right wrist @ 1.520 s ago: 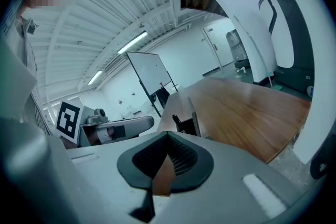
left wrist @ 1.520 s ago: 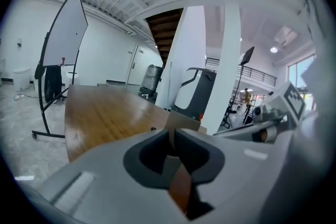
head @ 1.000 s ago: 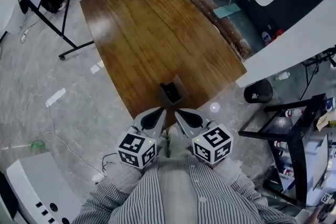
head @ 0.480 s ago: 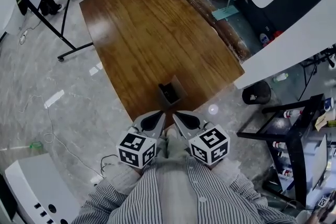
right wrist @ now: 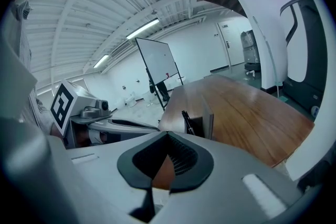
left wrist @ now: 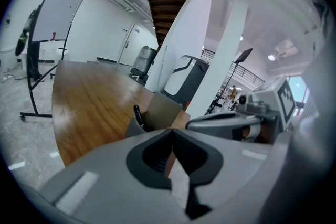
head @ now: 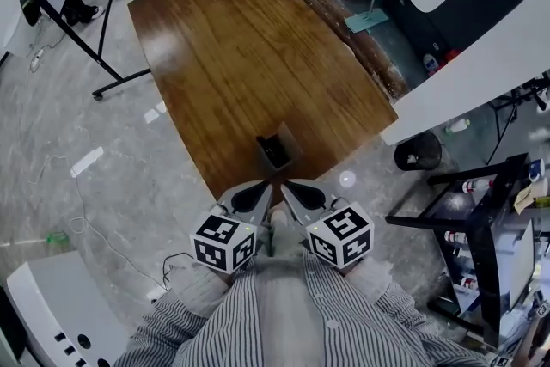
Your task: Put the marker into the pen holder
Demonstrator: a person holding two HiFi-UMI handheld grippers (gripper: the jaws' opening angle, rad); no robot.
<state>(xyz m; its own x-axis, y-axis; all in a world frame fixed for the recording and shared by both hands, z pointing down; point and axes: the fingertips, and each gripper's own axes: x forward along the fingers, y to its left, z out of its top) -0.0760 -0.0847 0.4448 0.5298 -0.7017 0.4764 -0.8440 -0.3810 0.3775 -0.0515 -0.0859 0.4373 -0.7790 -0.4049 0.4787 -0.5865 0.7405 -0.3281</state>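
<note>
A grey square pen holder (head: 277,152) stands near the near edge of the long wooden table (head: 249,47). A black marker (left wrist: 138,117) stands inside it, leaning on the wall, and also shows in the right gripper view (right wrist: 186,119). Both grippers are held close to the person's striped shirt, just short of the table edge and side by side. My left gripper (head: 266,183) is shut with nothing in it, its tips meeting (left wrist: 172,131). My right gripper (head: 287,184) is likewise shut and empty (right wrist: 167,135). The holder (right wrist: 207,122) sits a short way beyond both tips.
A whiteboard on a black wheeled stand (head: 86,21) is left of the table. A black bin (head: 418,152) and a black shelf cart (head: 490,228) with bottles stand on the right. A white machine (head: 51,314) is at the lower left, with cables on the floor.
Both grippers stay shut and side by side in front of the holder. The whole view has drifted only slightly.
</note>
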